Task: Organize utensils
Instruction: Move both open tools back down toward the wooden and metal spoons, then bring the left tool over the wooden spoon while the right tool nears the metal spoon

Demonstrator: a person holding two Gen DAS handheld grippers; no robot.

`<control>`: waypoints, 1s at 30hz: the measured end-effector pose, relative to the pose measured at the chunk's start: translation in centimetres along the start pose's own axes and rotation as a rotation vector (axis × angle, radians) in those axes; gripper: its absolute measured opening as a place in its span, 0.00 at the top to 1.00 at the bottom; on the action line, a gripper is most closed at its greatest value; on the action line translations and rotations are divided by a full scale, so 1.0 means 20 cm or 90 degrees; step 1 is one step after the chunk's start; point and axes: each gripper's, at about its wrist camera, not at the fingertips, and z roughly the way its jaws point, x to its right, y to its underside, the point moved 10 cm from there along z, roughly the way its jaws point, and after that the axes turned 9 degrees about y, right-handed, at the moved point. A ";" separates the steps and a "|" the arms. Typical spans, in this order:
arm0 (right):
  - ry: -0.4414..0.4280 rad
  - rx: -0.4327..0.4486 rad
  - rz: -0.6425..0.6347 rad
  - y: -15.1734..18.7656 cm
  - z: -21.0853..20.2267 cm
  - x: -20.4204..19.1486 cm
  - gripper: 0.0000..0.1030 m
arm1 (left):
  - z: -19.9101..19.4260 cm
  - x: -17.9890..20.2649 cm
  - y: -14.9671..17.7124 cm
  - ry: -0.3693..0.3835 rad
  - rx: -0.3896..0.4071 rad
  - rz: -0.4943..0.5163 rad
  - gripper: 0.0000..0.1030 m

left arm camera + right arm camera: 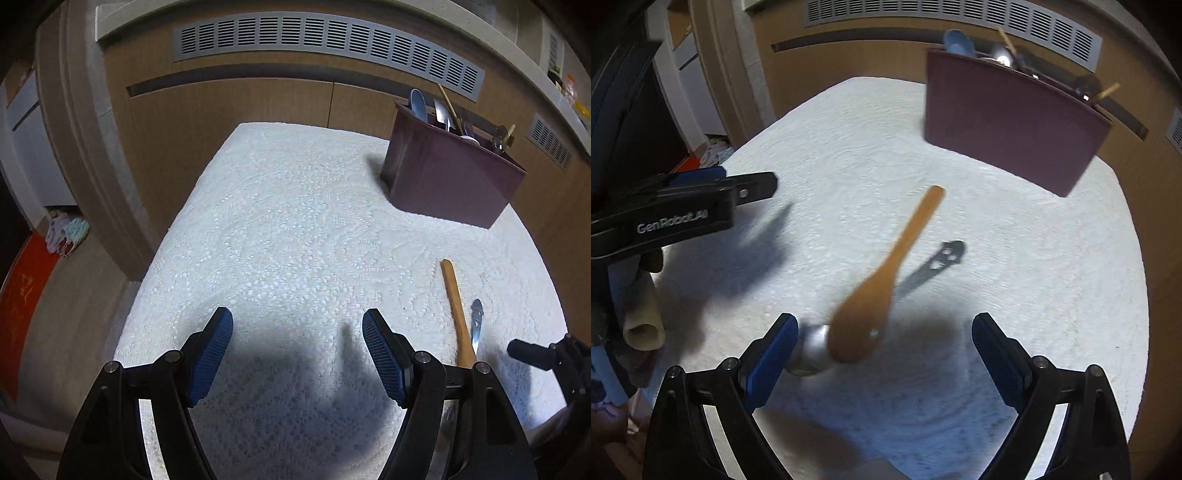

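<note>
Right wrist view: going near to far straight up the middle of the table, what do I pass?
Metal spoon bowl beside the wooden spoon's bowl → wooden handle tip → maroon utensil holder → wall vent. The right gripper is open around the near end.

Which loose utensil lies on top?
The wooden spoon: its bowl overlaps the metal spoon, whose flat handle emerges beyond it on the tablecloth.

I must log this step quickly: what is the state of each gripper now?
Left gripper: open, holding nothing.
Right gripper: open, holding nothing; the wooden spoon lies between its fingers.
</note>
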 end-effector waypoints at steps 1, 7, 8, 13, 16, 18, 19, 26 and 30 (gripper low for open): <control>0.007 0.001 -0.015 0.00 0.01 -0.03 0.09 | 0.00 0.00 0.00 0.002 -0.001 0.000 0.29; 0.051 -0.001 -0.047 0.04 0.00 0.00 0.09 | -0.01 0.03 -0.01 0.011 -0.002 0.004 0.25; 0.064 -0.001 -0.042 0.05 0.00 0.05 0.09 | -0.01 0.05 -0.01 0.015 -0.003 0.006 0.25; 0.111 -0.010 0.005 0.17 -0.03 0.32 0.09 | 0.02 0.13 0.02 0.030 -0.018 0.027 0.24; 0.153 -0.008 0.041 0.22 -0.05 0.51 0.09 | 0.04 0.23 0.04 0.043 -0.031 0.051 0.24; 0.170 -0.006 0.065 0.26 -0.06 0.60 0.09 | 0.07 0.31 0.05 0.063 -0.045 0.068 0.24; 0.173 -0.007 0.076 0.27 -0.06 0.64 0.09 | 0.09 0.35 0.05 0.074 -0.055 0.071 0.24; 0.134 0.028 0.145 0.29 -0.11 0.77 0.08 | 0.23 0.58 -0.01 0.106 -0.092 0.082 0.24; 0.161 0.061 0.155 0.15 -0.09 0.83 0.08 | 0.20 0.62 -0.04 0.100 -0.076 0.099 0.24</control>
